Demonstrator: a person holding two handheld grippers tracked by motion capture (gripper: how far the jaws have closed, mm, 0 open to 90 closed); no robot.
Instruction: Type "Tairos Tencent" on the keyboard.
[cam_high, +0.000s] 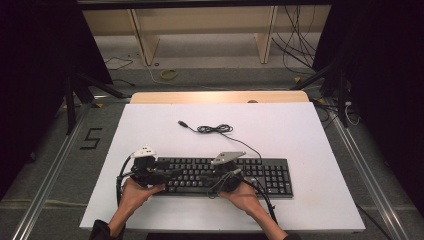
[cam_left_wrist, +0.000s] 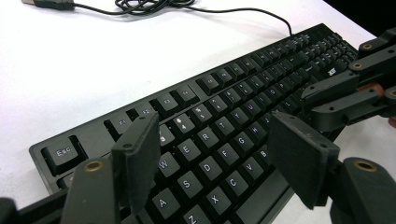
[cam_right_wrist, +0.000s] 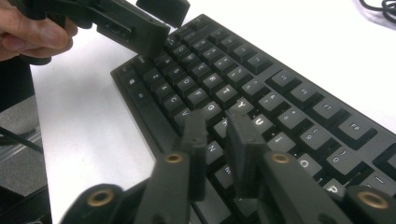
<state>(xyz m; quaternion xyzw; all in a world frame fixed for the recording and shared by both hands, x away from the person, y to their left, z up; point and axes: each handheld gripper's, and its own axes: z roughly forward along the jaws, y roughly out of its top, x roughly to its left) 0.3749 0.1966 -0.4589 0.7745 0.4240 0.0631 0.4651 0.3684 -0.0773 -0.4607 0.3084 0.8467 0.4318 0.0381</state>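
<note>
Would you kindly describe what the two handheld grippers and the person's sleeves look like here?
Both are black, built of jointed bars with brass-coloured pivot rivets and flat rectangular pads. The left gripper carries a white block on top; the right gripper bears a grey three-cornered plate. A black cable trails from the left one. The person wears dark sleeves.

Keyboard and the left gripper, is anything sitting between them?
Nothing visible does. The left gripper hangs with its jaws apart directly over the letter keys at the left end of the black keyboard; the coiled USB cable lies well behind on the white table.
</note>
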